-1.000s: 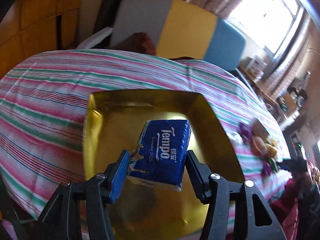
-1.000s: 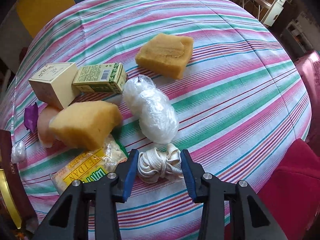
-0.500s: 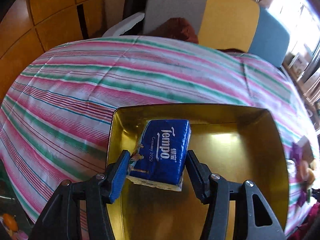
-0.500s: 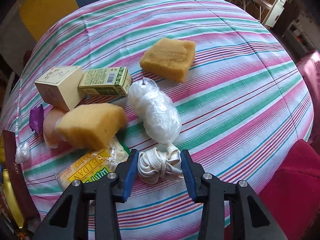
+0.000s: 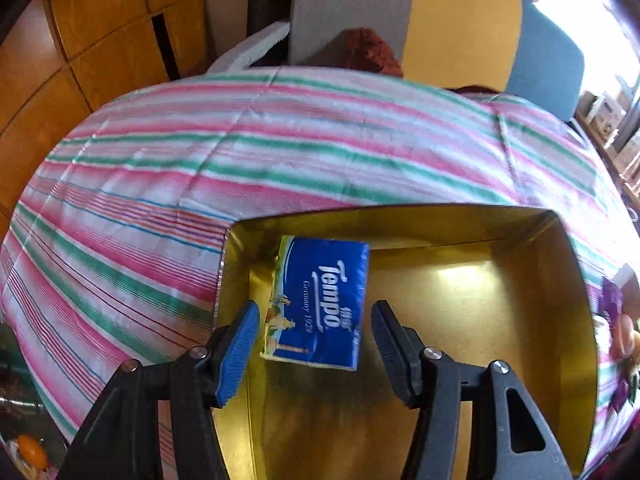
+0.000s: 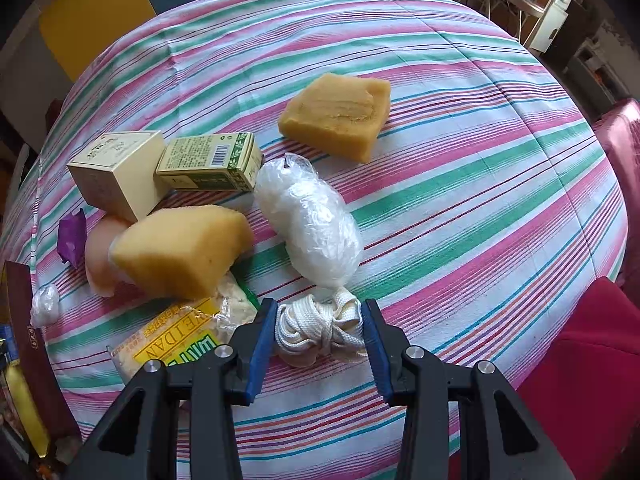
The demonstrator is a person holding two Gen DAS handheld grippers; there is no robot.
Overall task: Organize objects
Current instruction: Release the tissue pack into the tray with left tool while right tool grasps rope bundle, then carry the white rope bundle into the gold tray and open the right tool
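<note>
Left wrist view. The left gripper (image 5: 314, 334) hangs over the near left corner of a gold tray (image 5: 472, 220). Between its jaws lies a blue tissue pack (image 5: 320, 304) printed "Tempo". A narrow gap shows on each side, so the pads are clear of the pack and the jaws are parted. The pack's long axis runs forward along the jaw line, away from the camera. Its printed face is turned up, and the lettering reads along that axis. Its far end sits close to the tray's far left corner. Beyond the tray spreads a striped tablecloth (image 5: 200, 168).

Right wrist view. The right gripper (image 6: 318, 330) is closed on a white rope bundle (image 6: 318, 332), with both blue pads pressing its sides as it lies on the cloth. Just ahead of the jaws is a plastic-wrapped white bundle (image 6: 310, 224), its long axis pointing away and slightly left. Left of the jaws lie a yellow snack packet (image 6: 180, 344) and a yellow sponge (image 6: 184, 248). Farther off stand a green box (image 6: 210, 162) and a cream box (image 6: 116, 168), touching each other. Farthest lies a second sponge (image 6: 338, 114).

Only the left view shows the tray's inside and the pack. Only the right view shows the rope.
</note>
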